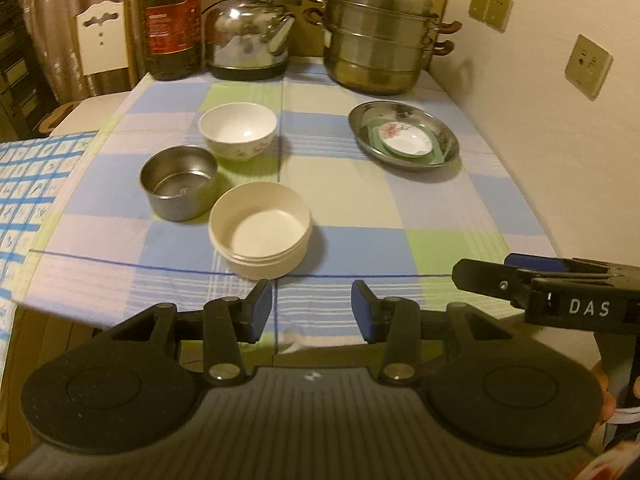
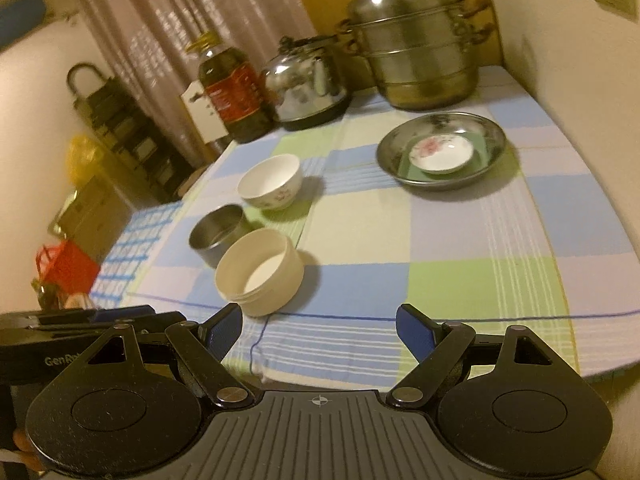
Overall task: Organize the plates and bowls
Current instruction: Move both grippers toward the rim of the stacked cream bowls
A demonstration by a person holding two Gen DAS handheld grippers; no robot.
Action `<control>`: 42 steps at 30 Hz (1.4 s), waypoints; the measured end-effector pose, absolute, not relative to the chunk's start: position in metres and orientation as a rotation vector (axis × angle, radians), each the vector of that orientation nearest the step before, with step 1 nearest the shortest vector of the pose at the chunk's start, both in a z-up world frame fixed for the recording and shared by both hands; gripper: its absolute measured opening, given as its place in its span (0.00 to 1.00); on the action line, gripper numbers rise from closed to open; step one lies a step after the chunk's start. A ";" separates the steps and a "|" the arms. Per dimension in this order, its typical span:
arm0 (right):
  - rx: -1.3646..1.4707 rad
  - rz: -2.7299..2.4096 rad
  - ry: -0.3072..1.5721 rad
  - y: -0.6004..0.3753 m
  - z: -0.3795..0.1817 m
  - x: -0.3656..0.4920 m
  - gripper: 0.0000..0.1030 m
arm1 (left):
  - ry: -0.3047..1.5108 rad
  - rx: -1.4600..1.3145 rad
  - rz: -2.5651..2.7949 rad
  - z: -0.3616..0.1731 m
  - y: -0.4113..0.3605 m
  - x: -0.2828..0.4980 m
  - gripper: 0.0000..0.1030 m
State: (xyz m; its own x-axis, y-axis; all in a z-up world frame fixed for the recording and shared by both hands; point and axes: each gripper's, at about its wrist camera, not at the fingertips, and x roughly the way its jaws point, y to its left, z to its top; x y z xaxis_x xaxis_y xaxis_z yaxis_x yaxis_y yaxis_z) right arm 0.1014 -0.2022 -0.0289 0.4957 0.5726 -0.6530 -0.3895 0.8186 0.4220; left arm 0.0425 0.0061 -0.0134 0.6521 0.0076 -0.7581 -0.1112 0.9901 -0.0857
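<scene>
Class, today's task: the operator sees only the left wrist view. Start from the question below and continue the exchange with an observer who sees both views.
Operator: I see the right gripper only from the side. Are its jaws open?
Observer: Yes. In the right wrist view the right gripper stands wide open, with nothing between its pads.
Operator: Is anything beyond the left edge of the tablecloth that I miss?
Observer: What looks like a red bag sits low down there, off the cloth.
Operator: Anything more on that side?
Observer: A yellow bag lies further back, beside the dark rack.
</scene>
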 end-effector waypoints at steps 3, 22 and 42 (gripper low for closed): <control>0.200 0.605 0.891 -0.194 -0.033 0.102 0.81 | 0.866 -0.140 0.085 -0.016 0.011 0.040 0.39; 0.079 0.621 0.988 -0.145 -0.055 0.124 0.81 | 0.932 -0.173 0.162 -0.040 0.058 0.054 0.39; 0.075 0.609 0.989 -0.133 -0.062 0.139 0.58 | 0.935 -0.165 0.172 -0.050 0.076 0.074 0.38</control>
